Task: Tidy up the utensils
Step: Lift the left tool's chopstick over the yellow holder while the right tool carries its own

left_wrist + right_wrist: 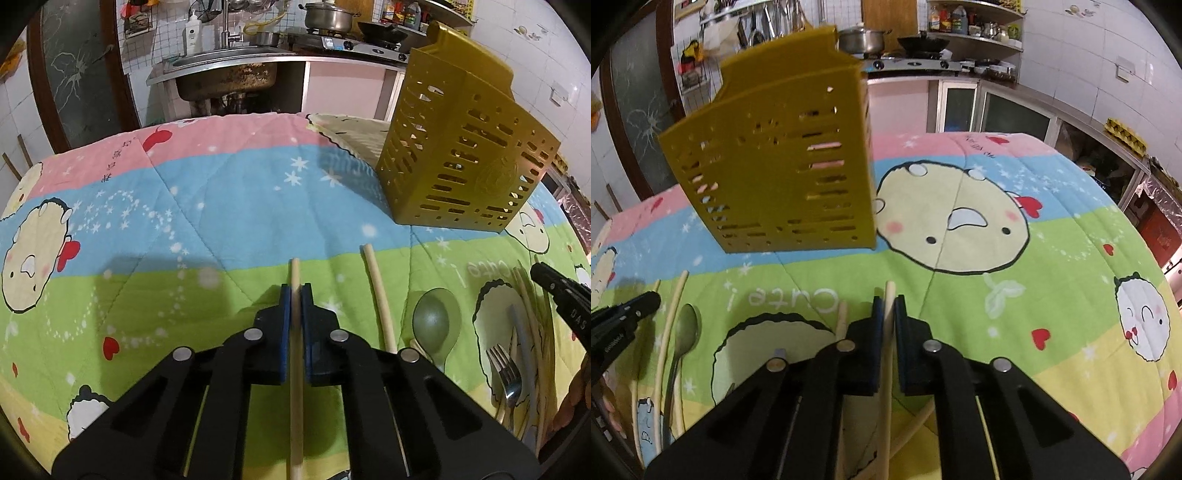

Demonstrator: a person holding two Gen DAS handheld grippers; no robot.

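Observation:
My left gripper [295, 291] is shut on a pale wooden chopstick [295, 369] that runs along its fingers. A second chopstick [378, 295] lies on the cloth just to its right, then a green spoon [434, 321] and a fork [506, 373] with more chopsticks. The yellow slotted utensil holder [461, 155] stands ahead to the right. My right gripper [889, 301] is shut on another chopstick [886, 369]. The holder [775, 166] stands ahead to its left. The spoon [685, 332] lies at its left.
A cartoon quilt [184, 203] covers the table. The other gripper's tip shows at the right edge of the left wrist view [561, 291] and at the left edge of the right wrist view [624, 317]. Kitchen counter, sink and stove stand behind.

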